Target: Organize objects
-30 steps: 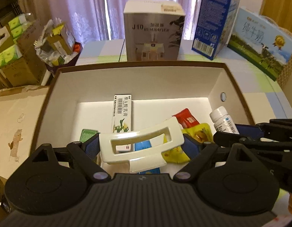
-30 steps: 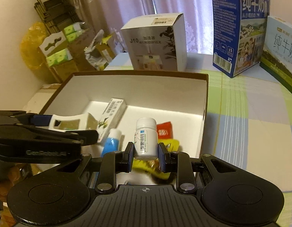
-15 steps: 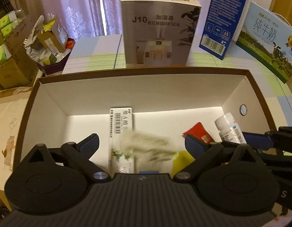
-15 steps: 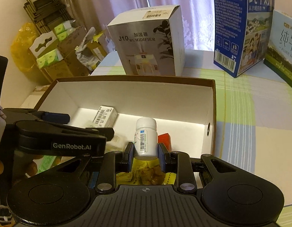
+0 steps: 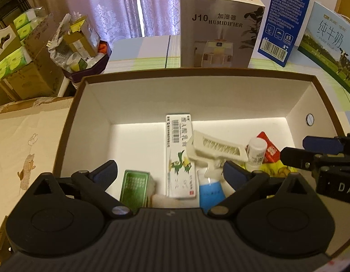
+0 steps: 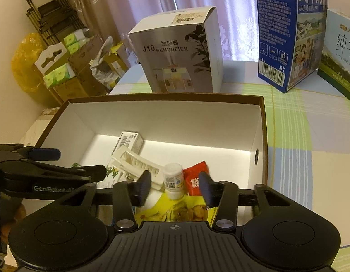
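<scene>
Left gripper (image 5: 170, 173): jaws spread wide, holding nothing, above the near edge of the box.
Right gripper (image 6: 175, 184): jaws apart, empty, the white bottle between them but untouched.
Box (image 5: 197, 95): brown rim, white inside, standing on the checked bench (image 6: 299, 136).
Hair clip (image 5: 216, 148): cream, lying in the box across the long carton (image 5: 179, 156) and beside the white bottle (image 6: 173, 180).
Other contents: green packet (image 5: 134, 188), blue tube (image 5: 211, 192), red sachet (image 6: 195, 179), yellow snack bag (image 6: 175, 210).
Behind the box: humidifier carton (image 6: 179, 52).
</scene>
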Tool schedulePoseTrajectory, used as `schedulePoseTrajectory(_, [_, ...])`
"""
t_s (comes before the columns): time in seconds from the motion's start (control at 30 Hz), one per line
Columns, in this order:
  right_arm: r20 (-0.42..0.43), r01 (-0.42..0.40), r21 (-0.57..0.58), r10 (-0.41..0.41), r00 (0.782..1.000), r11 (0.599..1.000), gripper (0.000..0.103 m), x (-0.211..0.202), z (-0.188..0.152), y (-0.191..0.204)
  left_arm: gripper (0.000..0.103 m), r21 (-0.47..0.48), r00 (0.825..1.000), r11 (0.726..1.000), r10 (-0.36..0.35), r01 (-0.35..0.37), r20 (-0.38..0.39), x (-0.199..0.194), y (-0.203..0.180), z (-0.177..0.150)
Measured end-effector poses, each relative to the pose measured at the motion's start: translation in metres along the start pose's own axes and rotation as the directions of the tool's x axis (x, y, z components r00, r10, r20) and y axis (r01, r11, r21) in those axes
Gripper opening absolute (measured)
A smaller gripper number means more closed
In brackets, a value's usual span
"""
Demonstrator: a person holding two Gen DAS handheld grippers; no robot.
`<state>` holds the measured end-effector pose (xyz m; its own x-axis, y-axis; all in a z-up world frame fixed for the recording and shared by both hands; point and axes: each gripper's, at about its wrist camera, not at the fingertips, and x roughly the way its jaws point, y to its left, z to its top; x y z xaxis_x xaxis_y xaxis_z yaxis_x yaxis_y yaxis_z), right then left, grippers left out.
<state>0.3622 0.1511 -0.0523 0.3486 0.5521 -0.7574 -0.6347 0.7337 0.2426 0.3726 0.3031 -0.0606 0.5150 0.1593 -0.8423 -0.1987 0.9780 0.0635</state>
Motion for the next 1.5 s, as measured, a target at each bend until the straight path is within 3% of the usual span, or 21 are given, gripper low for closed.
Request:
schedulePoseTrajectory(0.13, [-0.01,0.018,-0.026,-0.018,1.0,1.0,0.061,-0.009,-0.007,0.004,0.099,-0.008,1.0,1.0,-0.001,0.001,0.009,-0.012,0.004,-0.009])
schedulePoseTrajectory(0.3, [0.009,0.022,-0.026,-0.022,1.0,0.999,0.067,-0.03,-0.018,0.008,0.099,-0.034,0.999,0.999,-0.02,0.021,0.04,-0.033,0.01,-0.019])
schedulePoseTrajectory(0.57, [0.024,0.021,-0.034,-0.02,0.999,0.999,0.07,-0.067,-0.037,0.018,0.102,-0.046,0.992,0.997,-0.058,0.064,0.112,-0.072,0.008,-0.04])
schedulePoseTrajectory(0.87, [0.028,0.03,-0.009,-0.03,0.999,1.0,0.07,-0.103,-0.065,0.028,0.102,-0.041,0.988,0.997,-0.059,0.066,0.145,-0.111,-0.004,-0.076])
schedulePoseTrajectory(1.5, [0.009,-0.01,-0.015,0.01,1.0,1.0,0.07,-0.187,-0.13,0.016,0.102,-0.074,0.992,0.995,-0.051,0.059,0.112,-0.178,-0.058,-0.152])
